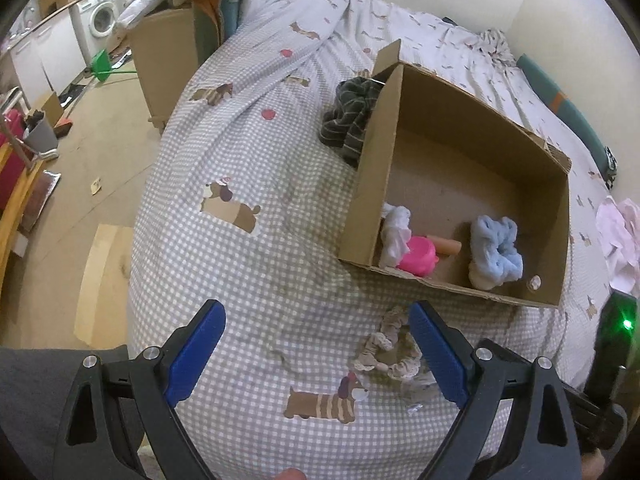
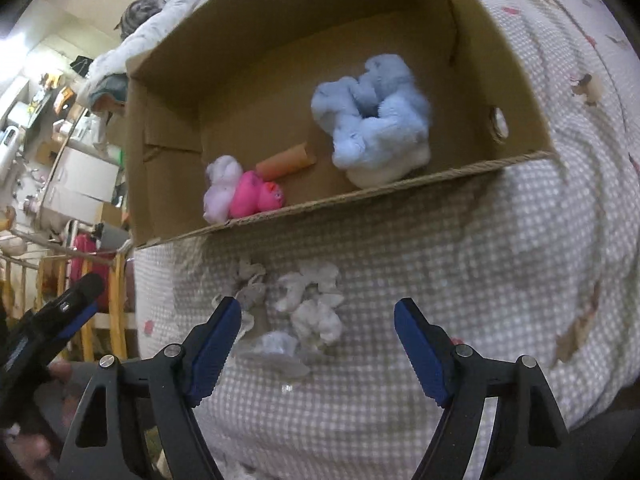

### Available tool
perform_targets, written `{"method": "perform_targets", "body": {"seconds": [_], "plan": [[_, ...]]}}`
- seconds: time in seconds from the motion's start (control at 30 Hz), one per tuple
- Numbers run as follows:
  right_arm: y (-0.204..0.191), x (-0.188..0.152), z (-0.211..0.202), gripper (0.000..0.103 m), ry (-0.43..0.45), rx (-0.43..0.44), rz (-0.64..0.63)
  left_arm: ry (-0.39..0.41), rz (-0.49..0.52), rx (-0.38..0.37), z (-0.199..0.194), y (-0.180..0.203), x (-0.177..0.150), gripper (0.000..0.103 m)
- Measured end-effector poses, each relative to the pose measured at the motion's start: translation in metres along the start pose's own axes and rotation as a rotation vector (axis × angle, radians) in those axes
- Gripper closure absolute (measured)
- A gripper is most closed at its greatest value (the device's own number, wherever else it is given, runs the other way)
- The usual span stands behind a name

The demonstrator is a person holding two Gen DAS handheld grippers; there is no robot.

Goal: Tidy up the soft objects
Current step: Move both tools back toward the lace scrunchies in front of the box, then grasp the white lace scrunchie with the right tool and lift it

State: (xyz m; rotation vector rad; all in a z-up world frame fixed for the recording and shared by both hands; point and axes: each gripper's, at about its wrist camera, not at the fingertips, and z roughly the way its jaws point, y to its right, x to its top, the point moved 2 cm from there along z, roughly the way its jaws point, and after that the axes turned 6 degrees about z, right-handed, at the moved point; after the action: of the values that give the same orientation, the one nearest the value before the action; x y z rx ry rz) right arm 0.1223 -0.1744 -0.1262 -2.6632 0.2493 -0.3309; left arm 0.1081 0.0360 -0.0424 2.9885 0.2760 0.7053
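Note:
An open cardboard box (image 1: 460, 140) (image 2: 168, 184) lies on the checked bed cover. Inside it sit a fluffy light-blue scrunchie (image 1: 496, 252) (image 2: 376, 116), a pink toy (image 1: 418, 256) (image 2: 256, 196), a white soft item (image 1: 394, 232) (image 2: 220, 188) and an orange tube (image 1: 446, 246) (image 2: 286, 162). A beige lace scrunchie (image 1: 388, 344) (image 2: 308, 308) lies on the cover in front of the box. My left gripper (image 1: 316, 320) is open above the cover, its right finger beside the lace scrunchie. My right gripper (image 2: 318, 316) is open with the lace scrunchie between its fingers.
A dark striped cloth (image 1: 352, 116) lies against the box's left flap. Pale pink fabric (image 1: 618, 240) lies at the right on the bed. The bed edge drops to the floor at the left, with another cardboard box (image 1: 168, 52) and a washing machine (image 1: 100, 16) beyond.

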Motion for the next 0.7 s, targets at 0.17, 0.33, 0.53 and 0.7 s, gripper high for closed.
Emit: {"method": "perform_targets", "body": {"seconds": [0.17, 0.33, 0.53, 0.7], "plan": [[-0.006, -0.002, 0.029, 0.030, -0.066, -0.014, -0.004, -0.015, -0.011, 0.003, 0.003, -0.003, -0.001, 0.011], [-0.008, -0.005, 0.044, 0.070, -0.130, -0.011, -0.011, -0.036, -0.018, 0.002, 0.009, -0.004, -0.002, 0.011], [-0.010, -0.003, 0.025, 0.083, -0.069, 0.053, -0.018, -0.049, 0.002, 0.010, 0.014, 0.000, -0.004, 0.011], [0.001, -0.002, -0.005, 0.083, -0.007, 0.131, 0.015, -0.073, -0.002, -0.003, 0.021, -0.001, -0.006, 0.011]]}}
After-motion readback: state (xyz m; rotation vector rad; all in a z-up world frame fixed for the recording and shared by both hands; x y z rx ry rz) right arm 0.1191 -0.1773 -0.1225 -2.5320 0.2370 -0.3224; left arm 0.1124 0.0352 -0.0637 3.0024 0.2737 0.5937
